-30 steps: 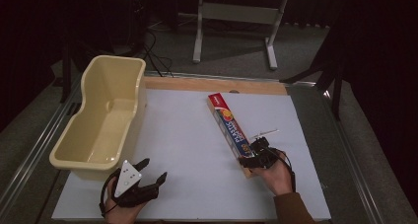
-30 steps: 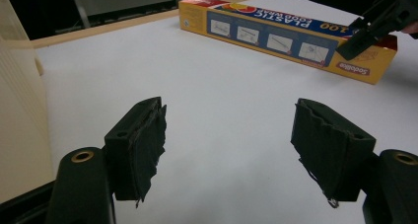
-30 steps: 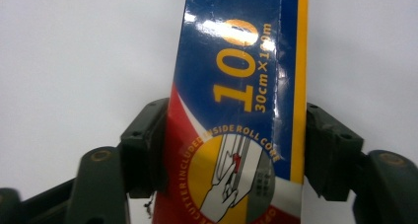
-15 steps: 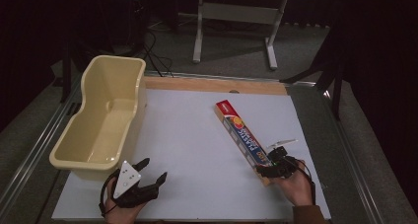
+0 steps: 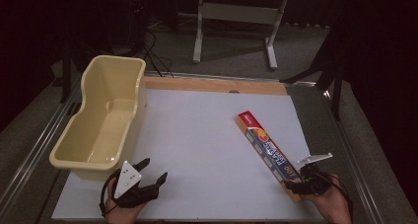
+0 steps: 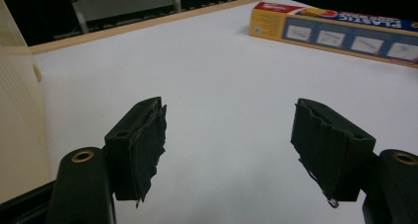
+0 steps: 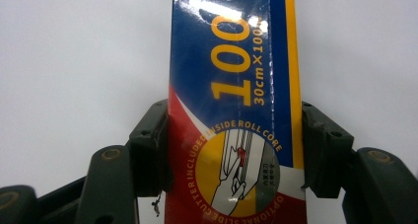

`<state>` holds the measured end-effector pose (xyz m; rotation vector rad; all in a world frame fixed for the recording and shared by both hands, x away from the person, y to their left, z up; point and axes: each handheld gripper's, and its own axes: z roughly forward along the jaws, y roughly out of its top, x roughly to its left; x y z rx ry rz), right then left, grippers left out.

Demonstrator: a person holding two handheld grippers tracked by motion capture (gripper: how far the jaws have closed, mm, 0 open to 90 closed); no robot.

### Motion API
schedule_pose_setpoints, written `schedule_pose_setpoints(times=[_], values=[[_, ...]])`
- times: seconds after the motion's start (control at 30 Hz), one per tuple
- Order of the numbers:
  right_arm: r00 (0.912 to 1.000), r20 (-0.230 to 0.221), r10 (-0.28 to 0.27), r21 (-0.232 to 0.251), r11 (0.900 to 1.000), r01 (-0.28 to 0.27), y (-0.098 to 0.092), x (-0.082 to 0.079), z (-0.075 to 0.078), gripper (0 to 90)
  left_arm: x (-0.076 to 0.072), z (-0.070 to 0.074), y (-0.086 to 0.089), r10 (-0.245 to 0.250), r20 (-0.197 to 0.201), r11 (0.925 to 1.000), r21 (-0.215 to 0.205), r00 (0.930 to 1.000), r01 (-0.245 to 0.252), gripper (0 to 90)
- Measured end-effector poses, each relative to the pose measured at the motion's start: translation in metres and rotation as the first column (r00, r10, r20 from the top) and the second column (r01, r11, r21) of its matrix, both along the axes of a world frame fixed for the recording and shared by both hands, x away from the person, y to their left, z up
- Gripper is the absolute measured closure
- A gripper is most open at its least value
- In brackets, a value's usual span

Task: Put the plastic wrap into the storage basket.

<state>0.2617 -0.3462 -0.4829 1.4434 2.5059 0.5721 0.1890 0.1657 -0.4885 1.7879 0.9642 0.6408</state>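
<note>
A long blue, red and yellow plastic-wrap box [image 5: 266,147] lies slantwise on the right of the white board [image 5: 197,135]. My right gripper [image 5: 300,184] is shut on its near end. In the right gripper view the two jaws press on both long sides of the box [image 7: 231,61], which runs straight away from the right gripper [image 7: 234,120]. My left gripper [image 5: 154,169] rests at the board's front left and is open. In the left gripper view, bare white surface shows between the jaws of the left gripper [image 6: 229,120], and the box [image 6: 340,34] lies far off at the upper right.
A cream plastic tub [image 5: 91,168] stands along the board's left edge, just beyond my left gripper, and its wall [image 6: 19,115] is close by in the left gripper view. A wooden strip [image 5: 212,85] borders the board's far edge. Metal rails run down both table sides.
My right gripper has dragged the box to the right and toward the front edge while keeping hold of its near end. The left gripper has not moved.
</note>
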Motion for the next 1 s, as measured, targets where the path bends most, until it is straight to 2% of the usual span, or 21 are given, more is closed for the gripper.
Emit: schedule_pose_setpoints(times=[0.1, 0.13, 0.2, 0.3, 0.37, 0.4, 0.43, 0.5, 0.67, 0.83, 1.0], values=[[0.9996, -0.026, 0.008, 0.013, 1.0, -0.007, -0.006, -0.001, 0.001, 35.4, 0.002, -0.001, -0.001, -0.003, -0.009, 1.0, -0.002, 1.0, 0.003, 28.7], [0.9992, -0.039, 0.001, 0.026, 1.0, 0.0, -0.007, 0.0, 0.001, 31.1, 0.002, -0.001, -0.001, -0.004, -0.009, 1.0, -0.001, 1.0, 0.004, 28.7], [0.9961, -0.087, -0.011, 0.086, 0.996, 0.018, -0.007, 0.004, 0.002, 20.2, 0.002, -0.001, -0.001, -0.007, -0.004, 1.0, -0.001, 1.0, 0.007, 28.7], [0.9982, -0.059, -0.002, 0.08, 0.997, 0.006, -0.001, 0.008, 0.007, 17.3, 0.003, -0.001, -0.002, -0.011, -0.006, 0.9999, -0.003, 0.9999, 0.011, 28.6], [0.9995, -0.03, -0.005, 0.06, 0.998, 0.007, 0.005, 0.013, 0.011, 13.6, 0.003, -0.001, -0.002, -0.013, -0.006, 0.9999, 0.0, 0.9999, 0.013, 28.6], [1.0, -0.005, 0.005, 0.028, 1.0, -0.005, 0.013, 0.019, 0.016, 12.3, 0.003, -0.001, -0.002, -0.014, -0.005, 0.9999, -0.001, 0.9999, 0.014, 28.7], [1.0, -0.005, 0.005, 0.028, 1.0, -0.005, 0.013, 0.019, 0.016, 12.3, 0.003, -0.001, -0.002, -0.015, -0.006, 0.9999, 0.0, 0.9999, 0.015, 28.7], [0.9998, 0.011, 0.016, -0.004, 1.0, -0.016, 0.021, 0.026, 0.019, 11.4, 0.003, -0.001, -0.003, -0.015, -0.006, 0.9999, -0.001, 0.9999, 0.015, 28.7], [0.9987, 0.034, 0.039, -0.075, 0.996, -0.036, 0.041, 0.05, 0.025, 9.9, 0.003, -0.001, -0.002, -0.014, -0.001, 0.9999, -0.006, 0.9999, 0.014, 28.6], [0.9976, 0.025, 0.065, -0.124, 0.99, -0.061, 0.059, 0.075, 0.023, 11.0, 0.003, 0.0, -0.001, -0.013, 0.0, 0.9999, -0.008, 0.9999, 0.013, 28.6], [0.997, -0.019, 0.075, -0.154, 0.985, -0.077, 0.067, 0.097, 0.016, 14.4, 0.003, 0.0, -0.001, -0.015, 0.0, 0.9999, -0.009, 0.9999, 0.015, 28.6]])
